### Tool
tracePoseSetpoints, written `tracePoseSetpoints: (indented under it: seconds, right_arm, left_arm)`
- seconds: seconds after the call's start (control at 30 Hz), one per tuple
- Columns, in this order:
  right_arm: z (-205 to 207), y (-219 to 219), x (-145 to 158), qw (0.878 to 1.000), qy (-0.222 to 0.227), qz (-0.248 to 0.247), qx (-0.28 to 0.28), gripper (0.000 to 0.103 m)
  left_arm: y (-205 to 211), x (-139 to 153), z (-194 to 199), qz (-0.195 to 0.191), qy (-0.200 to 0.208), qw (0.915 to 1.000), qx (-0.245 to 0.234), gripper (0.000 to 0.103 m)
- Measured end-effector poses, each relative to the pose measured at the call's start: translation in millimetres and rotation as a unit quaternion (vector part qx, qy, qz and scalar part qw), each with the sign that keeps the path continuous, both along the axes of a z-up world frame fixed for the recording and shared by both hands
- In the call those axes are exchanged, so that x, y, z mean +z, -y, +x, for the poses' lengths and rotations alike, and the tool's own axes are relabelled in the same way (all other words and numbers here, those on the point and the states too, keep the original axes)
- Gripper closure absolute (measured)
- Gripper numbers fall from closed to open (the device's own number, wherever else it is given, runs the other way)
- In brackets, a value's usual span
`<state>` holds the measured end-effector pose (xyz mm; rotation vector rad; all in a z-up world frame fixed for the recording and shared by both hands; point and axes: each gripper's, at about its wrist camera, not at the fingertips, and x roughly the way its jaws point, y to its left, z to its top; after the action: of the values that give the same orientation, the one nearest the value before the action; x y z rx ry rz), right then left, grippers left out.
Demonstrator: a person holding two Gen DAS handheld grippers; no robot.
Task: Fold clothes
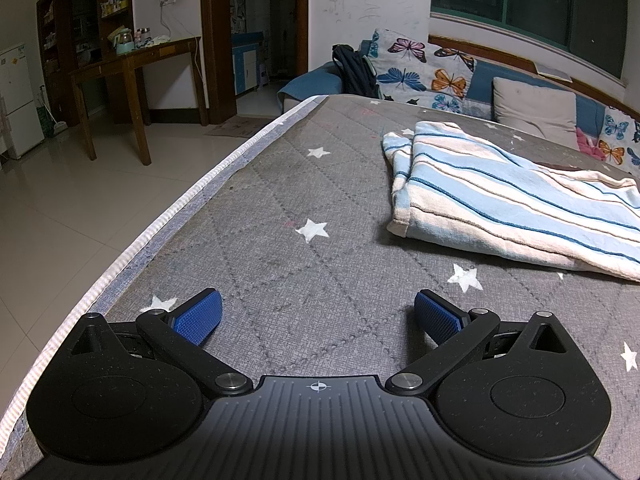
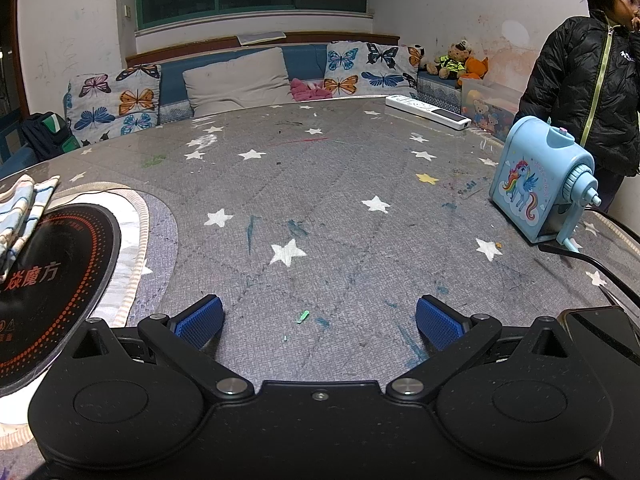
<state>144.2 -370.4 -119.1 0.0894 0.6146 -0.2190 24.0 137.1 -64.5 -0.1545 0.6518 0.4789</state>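
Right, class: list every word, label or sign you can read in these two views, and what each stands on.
"焱魔方": on the black round cooktop, first character partly hidden.
Small print on the cooktop's lower edge: too small to read.
Lettering on the blue unicorn pencil sharpener: blurred.
Logo on the person's black jacket: unreadable.
Wall scribbles: illegible.

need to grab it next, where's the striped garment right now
The striped garment lies on the star-patterned table cover, ahead and right of the open left gripper; its edge shows far left in the right wrist view.

Garment (image 1: pixel 516 196) lies on table (image 1: pixel 280 200), right of left tool (image 1: pixel 316 316).
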Motion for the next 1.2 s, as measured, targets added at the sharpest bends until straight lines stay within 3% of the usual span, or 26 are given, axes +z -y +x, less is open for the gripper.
tracePoseSetpoints:
  seconds: [0.3,0.53,0.83,1.2]
  right_arm:
    - [-0.6,0.5,0.1,1.000,0.000,0.000,0.000,0.000]
    - [-0.6,0.4,0.1,1.000,0.000,0.000,0.000,0.000]
    - [-0.7,0.5,0.1,1.000,0.000,0.000,0.000,0.000]
    - [-1.1,0.8,0.3,1.000,0.000,0.000,0.000,0.000]
  left_arm:
    - [3.9,5.1,-20.5,0.023,-0.009,0.9995,0.017,0.000]
    - [-9.3,27.1,-57.3,0.031,0.003,0.9985,0.046,0.000]
    - [-36.5,36.6,-90.6,0.006,0.015,0.9960,0.087,0.000]
    - [-42.2,52.1,-115.5,0.014,0.028,0.9954,0.091,0.000]
